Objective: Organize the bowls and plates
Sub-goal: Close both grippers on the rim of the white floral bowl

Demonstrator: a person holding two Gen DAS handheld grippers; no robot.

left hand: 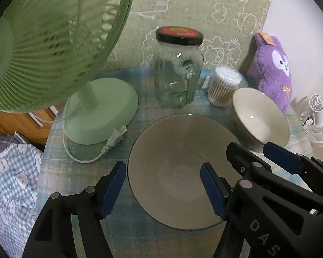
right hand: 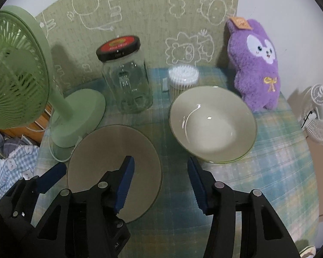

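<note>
— Counted: one plate (right hand: 109, 167), one bowl (right hand: 213, 124), both on the tabletop (right hand: 275, 161). Also one glass jar (right hand: 127, 81) with a black lid, one tub of cotton swabs (right hand: 183, 79), one green fan (right hand: 17, 73), one purple plush (right hand: 258, 64).

— And the hand-held grippers?

— Two. Left hand-held gripper (left hand: 163, 187) partly open over the plate, one pad outside the rim on the left, the other above the plate's inside; pressing on nothing, as far as can be told. Right hand-held gripper (right hand: 160, 185) partly open too, empty, above the strip of cloth between plate and bowl.

— Placement?

— Plate towards the tabletop's left edge, just beside the fan's base, with the loose plug (left hand: 116, 137) near its rim. Bowl to the plate's right, well apart from it, close in front of the swabs and the plush. Jar, swabs and plush along the back edge by the wall.

— Open room?

— Bare cloth between plate and bowl, and along the near edge and right side. Crowded at left and back.
</note>
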